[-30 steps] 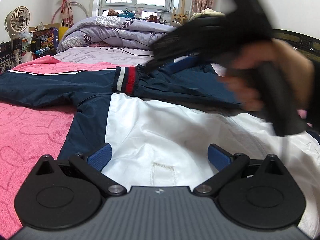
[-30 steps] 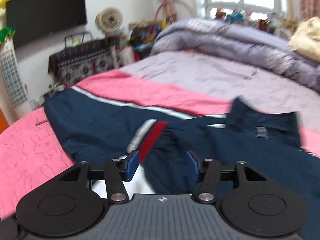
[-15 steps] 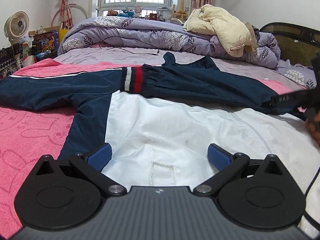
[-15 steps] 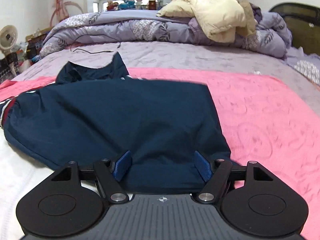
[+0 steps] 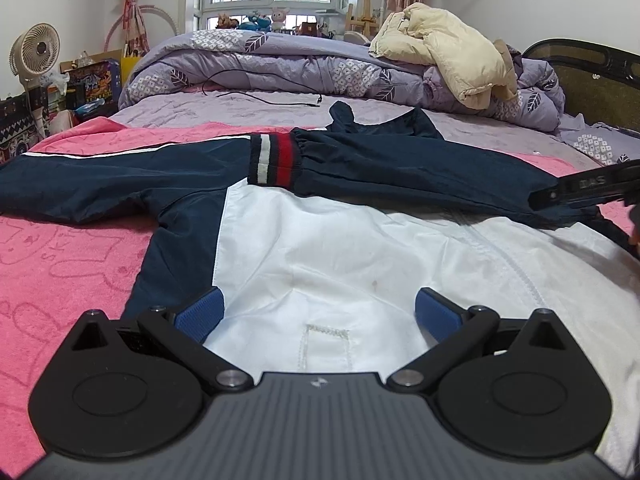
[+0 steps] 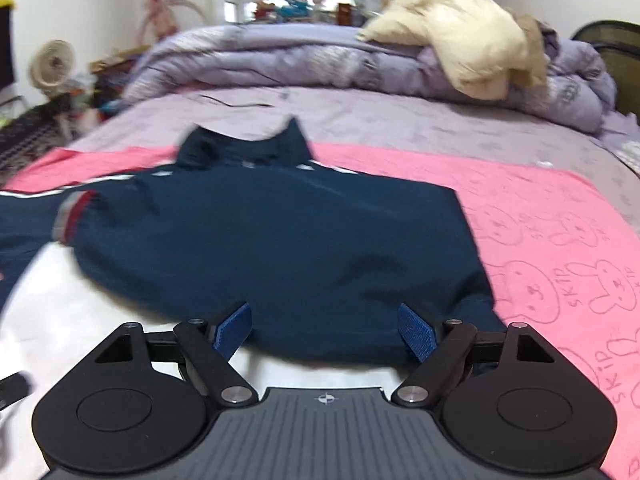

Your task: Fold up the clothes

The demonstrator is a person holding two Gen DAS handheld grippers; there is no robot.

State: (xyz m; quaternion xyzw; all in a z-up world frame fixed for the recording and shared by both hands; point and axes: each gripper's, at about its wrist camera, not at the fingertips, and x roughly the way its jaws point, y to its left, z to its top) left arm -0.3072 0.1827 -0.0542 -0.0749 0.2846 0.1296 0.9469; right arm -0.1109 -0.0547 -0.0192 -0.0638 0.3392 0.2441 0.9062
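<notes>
My left tongs [image 5: 318, 310] gape wide, nothing between the blue pads [image 5: 198, 314], hovering low over the white panel [image 5: 332, 248] of the jacket [image 5: 192, 184]. Jacket lies flat on the pink towel [image 5: 52, 260] spread over the bed [image 5: 280, 106]. One navy sleeve [image 5: 408, 168] is folded across the chest, its striped cuff [image 5: 274, 160] at 12 o'clock from my left tongs, resting where navy meets white. Other sleeve stretches out toward 10 o'clock. Collar sticks up past the cuff at 12.

My right tongs [image 6: 324, 328] are also spread apart, holding nothing, pads just above the near edge of the folded navy sleeve [image 6: 280, 248]. In the left view, the tip of my right tongs [image 5: 588, 190] shows at 3 o'clock, at the shoulder end of that sleeve; contact unclear. Right view is blurry.

Bunny-print pink towel [image 6: 560, 260] is at 2 o'clock in the right view. Rolled lilac quilt [image 5: 288, 60] sits at the far side of the bed, cream puffer coat [image 5: 448, 52] on it at 1 o'clock. Black cable [image 5: 260, 98] lies on the sheet. Fan [image 5: 34, 50] at 10 o'clock.
</notes>
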